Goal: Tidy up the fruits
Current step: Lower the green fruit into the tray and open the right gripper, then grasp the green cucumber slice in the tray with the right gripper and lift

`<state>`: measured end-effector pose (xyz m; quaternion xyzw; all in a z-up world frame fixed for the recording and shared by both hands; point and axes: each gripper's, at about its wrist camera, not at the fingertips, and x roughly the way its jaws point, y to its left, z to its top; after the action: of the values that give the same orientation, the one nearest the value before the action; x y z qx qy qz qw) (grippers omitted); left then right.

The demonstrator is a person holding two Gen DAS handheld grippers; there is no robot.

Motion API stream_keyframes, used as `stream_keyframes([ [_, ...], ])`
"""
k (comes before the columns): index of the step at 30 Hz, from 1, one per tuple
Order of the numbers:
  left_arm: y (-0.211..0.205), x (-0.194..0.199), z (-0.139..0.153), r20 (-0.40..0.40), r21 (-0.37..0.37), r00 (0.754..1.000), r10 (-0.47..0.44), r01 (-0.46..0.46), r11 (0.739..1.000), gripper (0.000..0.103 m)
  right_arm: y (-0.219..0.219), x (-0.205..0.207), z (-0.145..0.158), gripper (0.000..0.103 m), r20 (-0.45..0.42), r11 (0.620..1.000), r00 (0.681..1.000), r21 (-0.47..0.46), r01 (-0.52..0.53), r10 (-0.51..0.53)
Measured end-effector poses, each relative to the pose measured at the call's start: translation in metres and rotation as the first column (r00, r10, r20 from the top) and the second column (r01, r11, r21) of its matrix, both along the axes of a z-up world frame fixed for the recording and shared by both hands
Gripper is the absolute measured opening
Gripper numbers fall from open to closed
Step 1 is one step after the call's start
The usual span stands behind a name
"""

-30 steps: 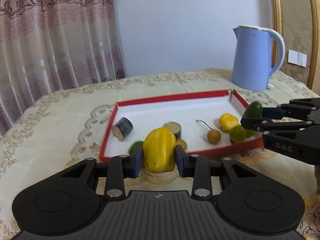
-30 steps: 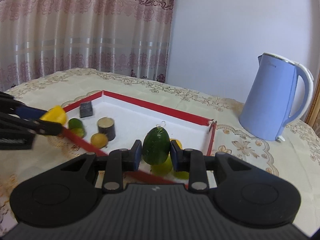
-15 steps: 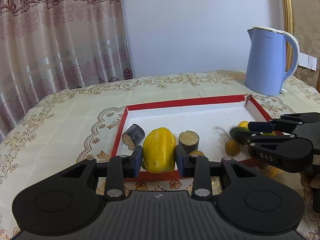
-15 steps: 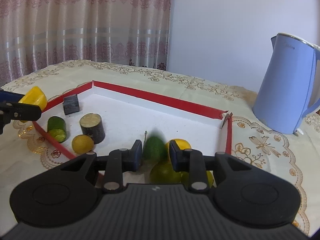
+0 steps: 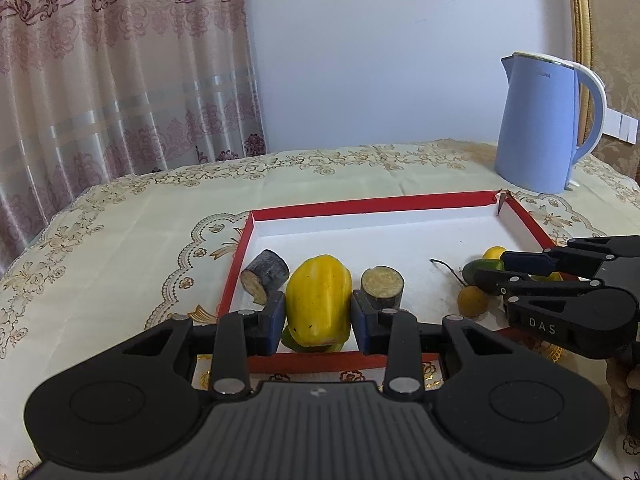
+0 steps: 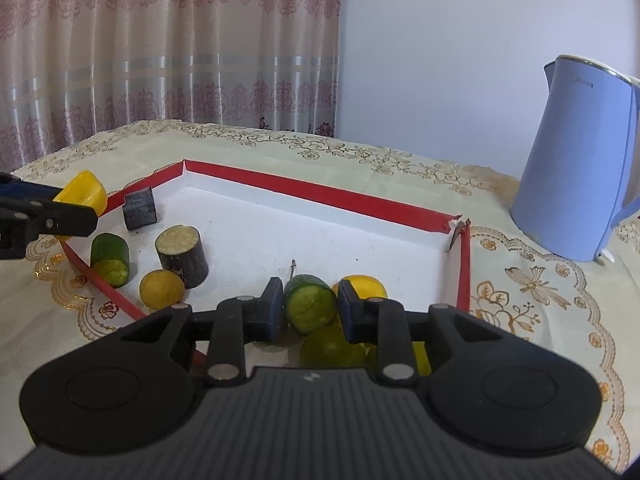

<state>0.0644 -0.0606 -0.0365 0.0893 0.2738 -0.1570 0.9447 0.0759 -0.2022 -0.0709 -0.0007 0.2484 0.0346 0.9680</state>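
My left gripper [image 5: 318, 312] is shut on a yellow ridged fruit [image 5: 319, 299] and holds it over the near edge of the red-rimmed white tray [image 5: 360, 204]. My right gripper [image 6: 308, 306] stands around a green cucumber piece [image 6: 310, 303] low in the tray's right corner; the pads look a little off its sides. In the tray lie two dark sugarcane pieces [image 5: 382, 284] [image 5: 266, 274], a small round yellow fruit [image 5: 473, 301], another green cucumber piece [image 6: 110, 258], a yellow fruit [image 6: 362, 284] and green-yellow fruits [image 6: 332, 346].
A blue electric kettle [image 5: 540, 124] stands behind the tray's far right corner, also in the right wrist view [image 6: 584, 160]. The table has a cream embroidered cloth [image 5: 120, 232]. A curtain [image 5: 120, 64] and wall are behind. A thin stem [image 6: 292, 268] lies in the tray.
Both grippers moved forward and down to the tray. The right gripper lowered the green cucumber piece into the right corner and its pads have eased apart. The left still grips the yellow fruit.
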Motion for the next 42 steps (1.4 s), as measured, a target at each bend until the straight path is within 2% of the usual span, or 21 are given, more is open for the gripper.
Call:
stream_keyframes([
  [5, 0.0, 0.0, -0.001, 0.001, 0.002, 1.0, -0.003, 0.003, 1.0, 0.033, 0.001, -0.003, -0.001, 0.027, 0.008, 1.0, 1.0, 0.002, 0.004, -0.004],
  [12, -0.001, 0.001, -0.002, -0.002, 0.004, 1.0, -0.004, 0.004, 1.0, 0.033, 0.005, -0.013, 0.008, 0.027, 0.07, 1.0, 0.998, -0.013, 0.011, -0.01],
  [13, -0.001, 0.0, -0.002, -0.002, 0.005, 1.0, -0.005, 0.005, 1.0, 0.033, 0.004, -0.014, 0.01, 0.011, 0.078, 1.0, 0.997, -0.015, 0.012, -0.01],
  [14, -0.001, 0.0, -0.002, -0.001, 0.006, 1.0, -0.007, 0.007, 1.0, 0.033, 0.004, -0.014, 0.012, 0.003, 0.083, 1.0, 0.996, -0.017, 0.016, -0.014],
  [21, -0.002, 0.0, -0.002, -0.002, 0.004, 1.0, -0.008, 0.008, 1.0, 0.033, -0.003, -0.011, 0.01, 0.007, 0.05, 0.999, 0.999, -0.025, 0.02, -0.019],
  [22, -0.002, 0.0, -0.002, -0.002, 0.004, 1.0, -0.007, 0.007, 1.0, 0.033, -0.002, -0.012, 0.008, 0.012, 0.051, 0.999, 0.998, -0.028, 0.023, -0.022],
  [24, -0.001, 0.001, -0.002, -0.003, 0.001, 1.0, -0.007, 0.007, 1.0, 0.033, 0.0, -0.016, 0.009, 0.055, 0.073, 0.999, 0.997, -0.03, 0.036, -0.033],
  [25, -0.001, 0.001, -0.002, -0.003, 0.0, 1.0, -0.008, 0.008, 1.0, 0.033, 0.001, -0.019, 0.01, 0.093, 0.091, 0.999, 0.995, -0.033, 0.037, -0.034],
  [26, 0.0, 0.0, -0.002, -0.003, 0.001, 1.0, -0.01, 0.01, 1.0, 0.033, 0.003, -0.022, 0.01, 0.099, 0.111, 0.998, 0.993, -0.046, 0.036, -0.031],
  [28, -0.001, 0.0, -0.002, -0.002, 0.0, 1.0, -0.011, 0.011, 1.0, 0.033, 0.006, -0.021, 0.01, 0.097, 0.1, 0.998, 0.995, -0.059, 0.019, -0.013],
  [31, 0.0, 0.0, -0.002, -0.004, 0.0, 1.0, -0.009, 0.009, 1.0, 0.033, 0.009, -0.017, 0.009, 0.084, 0.077, 0.998, 0.997, -0.057, 0.01, -0.006],
  [33, 0.001, -0.001, -0.002, -0.003, -0.002, 1.0, -0.008, 0.008, 1.0, 0.034, 0.009, -0.01, 0.005, 0.069, 0.037, 0.999, 0.999, -0.052, 0.007, -0.005],
  [34, 0.001, -0.001, -0.001, -0.003, -0.003, 1.0, -0.007, 0.007, 1.0, 0.034, 0.009, -0.007, 0.002, 0.056, 0.014, 0.999, 1.0, -0.049, 0.01, -0.009],
  [36, 0.002, -0.001, -0.001, -0.004, -0.003, 1.0, -0.005, 0.005, 1.0, 0.034, 0.007, -0.006, 0.0, 0.055, 0.011, 1.0, 1.0, -0.023, 0.004, -0.003],
  [38, 0.003, 0.001, -0.002, -0.007, -0.001, 1.0, -0.003, 0.003, 1.0, 0.034, 0.007, -0.006, 0.0, 0.042, 0.01, 1.0, 1.0, -0.006, 0.0, 0.0],
  [42, 0.002, 0.001, -0.002, -0.01, 0.0, 1.0, -0.007, 0.007, 1.0, 0.034, 0.005, -0.003, 0.001, 0.038, -0.004, 1.0, 1.0, 0.027, -0.007, 0.007],
])
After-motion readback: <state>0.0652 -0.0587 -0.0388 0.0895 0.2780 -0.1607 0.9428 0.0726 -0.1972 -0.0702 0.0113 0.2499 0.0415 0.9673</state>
